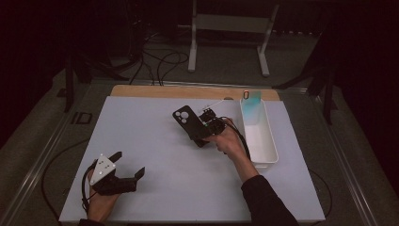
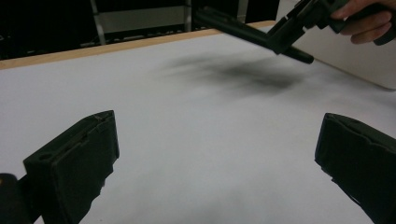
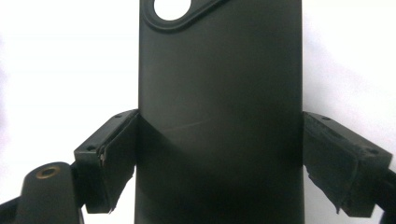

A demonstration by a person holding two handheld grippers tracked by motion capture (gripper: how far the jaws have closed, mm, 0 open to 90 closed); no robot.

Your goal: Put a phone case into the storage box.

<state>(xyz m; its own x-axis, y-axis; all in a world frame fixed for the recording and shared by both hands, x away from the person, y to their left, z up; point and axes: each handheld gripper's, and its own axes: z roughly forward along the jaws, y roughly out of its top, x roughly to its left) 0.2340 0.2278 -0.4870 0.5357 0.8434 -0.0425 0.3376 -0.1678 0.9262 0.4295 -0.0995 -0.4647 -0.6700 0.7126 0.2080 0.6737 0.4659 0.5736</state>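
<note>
I'm looking down on the table (image 1: 155,155), covered by a white sheet with a strip of bare wood along its far edge. Directly on it at the right sits a long white tray (image 1: 266,141), lengthwise front to back.

We see a dark room, a grey floor (image 1: 226,66) with cables (image 1: 162,61), and a white stand (image 1: 230,23).

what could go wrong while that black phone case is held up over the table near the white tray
1. The right tongs pinch the black plastic phone case only by its side edges near one end; it could pivot or slip out.
2. The case is lifted above the white table, so a slip would drop it.
3. The long white tray sits close beside the right hand; swinging could knock it.
</note>
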